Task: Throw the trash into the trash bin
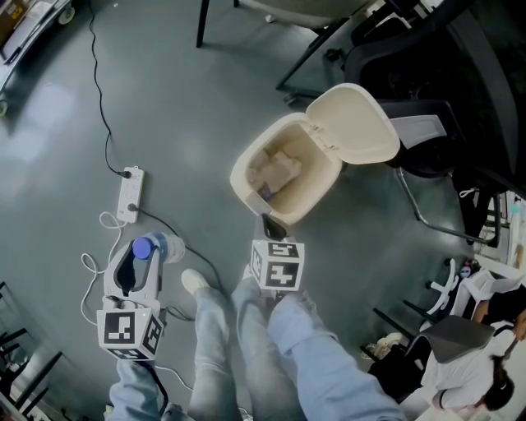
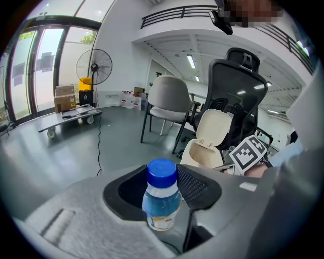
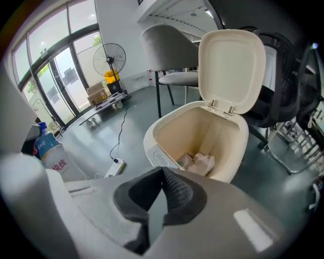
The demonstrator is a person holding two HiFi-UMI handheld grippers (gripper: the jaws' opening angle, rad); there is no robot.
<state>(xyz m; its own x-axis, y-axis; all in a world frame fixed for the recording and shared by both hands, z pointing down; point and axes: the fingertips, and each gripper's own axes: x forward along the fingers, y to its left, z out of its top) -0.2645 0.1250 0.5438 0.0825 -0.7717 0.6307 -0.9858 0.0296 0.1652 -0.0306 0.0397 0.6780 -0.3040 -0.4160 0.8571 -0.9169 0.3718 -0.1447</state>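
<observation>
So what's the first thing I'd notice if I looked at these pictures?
Probably the cream trash bin on the grey floor in the middle, its lid flipped open and crumpled paper inside. Next, the bottle with the bright blue cap, clamped in the left gripper at the lower left. The right gripper sits shut and empty just in front of the bin.

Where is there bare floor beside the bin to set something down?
Bare floor lies between the power strip and the trash bin, up to the chair leg. Right of the bin chair frames crowd in; cables clutter the lower left.
</observation>
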